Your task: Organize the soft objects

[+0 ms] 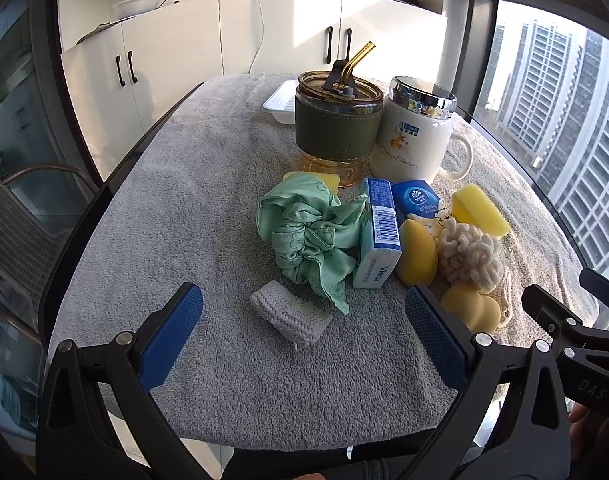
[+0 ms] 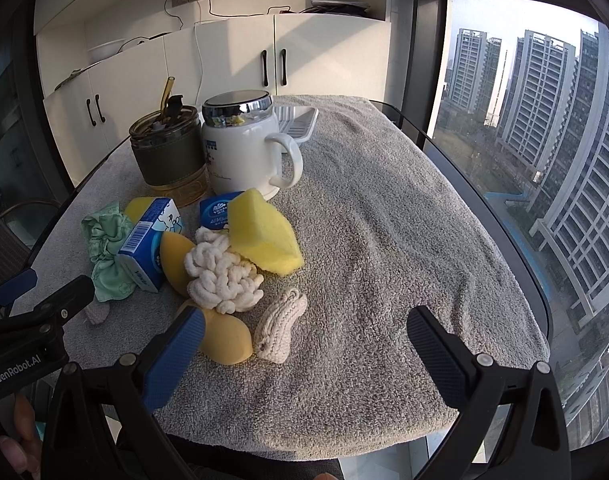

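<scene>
Hovering over the near edge of the towel-covered bench [image 1: 208,208], the left hand-held gripper [image 1: 304,336] has its blue pads spread wide with nothing between them, and it is lined up on the grey knitted pad [image 1: 290,318] that lies alone just ahead of the jaws. That pad sits apart from the heap, which probably makes it the easiest first pick: nothing needs nudging aside to reach it.

Just beyond it, the soft things are bunched together in the middle of the bench. A crumpled green cloth [image 1: 310,236] leans against a blue tissue pack [image 1: 378,236] standing on its end; a second tissue pack [image 1: 416,198] lies behind. To the right come a yellow egg-shaped sponge [image 1: 418,256], a cream knotted rope bundle [image 1: 470,256] resting on top of its neighbours, and a yellow block sponge [image 1: 480,210] tilted against the pile. Nearest the right side, a rounded yellow sponge [image 2: 226,338] touches a cream knitted pad [image 2: 278,330].

Behind the heap stand a green-sleeved tumbler [image 1: 338,120] with a straw, a white lidded mug [image 1: 418,132] and a white tray [image 1: 280,102], which may be meant as the place to sort into, though that is only a guess.

The right hand-held gripper [image 2: 306,340] is likewise wide and empty, hanging over bare towel, its left pad beside the rounded sponge. Sorting appears not yet begun.
</scene>
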Demonstrator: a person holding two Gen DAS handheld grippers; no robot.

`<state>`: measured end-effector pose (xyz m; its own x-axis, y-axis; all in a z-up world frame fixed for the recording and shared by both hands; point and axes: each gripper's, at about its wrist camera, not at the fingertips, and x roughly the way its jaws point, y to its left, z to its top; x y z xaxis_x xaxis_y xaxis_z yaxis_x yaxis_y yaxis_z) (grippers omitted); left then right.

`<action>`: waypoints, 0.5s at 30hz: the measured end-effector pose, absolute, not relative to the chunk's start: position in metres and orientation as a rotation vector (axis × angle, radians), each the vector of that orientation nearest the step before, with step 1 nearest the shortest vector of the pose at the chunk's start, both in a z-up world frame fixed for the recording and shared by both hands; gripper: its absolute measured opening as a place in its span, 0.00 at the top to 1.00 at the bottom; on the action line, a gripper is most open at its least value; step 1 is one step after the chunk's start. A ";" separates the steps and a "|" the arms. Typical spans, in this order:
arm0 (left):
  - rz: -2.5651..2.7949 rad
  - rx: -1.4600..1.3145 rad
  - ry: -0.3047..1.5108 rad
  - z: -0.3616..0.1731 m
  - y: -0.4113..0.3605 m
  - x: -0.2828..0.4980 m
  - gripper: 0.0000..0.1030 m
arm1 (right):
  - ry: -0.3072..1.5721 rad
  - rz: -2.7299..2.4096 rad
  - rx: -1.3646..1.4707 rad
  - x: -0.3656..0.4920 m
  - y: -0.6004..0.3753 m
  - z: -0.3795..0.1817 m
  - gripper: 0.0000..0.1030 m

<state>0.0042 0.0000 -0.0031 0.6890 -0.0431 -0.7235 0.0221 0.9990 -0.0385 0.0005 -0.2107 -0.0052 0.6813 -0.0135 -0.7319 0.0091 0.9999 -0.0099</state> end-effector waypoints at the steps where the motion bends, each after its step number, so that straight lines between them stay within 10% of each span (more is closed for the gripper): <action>1: -0.036 -0.028 0.810 -0.003 0.001 0.004 0.00 | 0.821 -0.013 -0.005 0.000 -0.211 -0.005 0.00; 15: -0.057 -0.012 0.810 -0.009 0.005 -0.002 0.00 | 0.829 -0.012 -0.008 0.001 -0.213 -0.009 0.00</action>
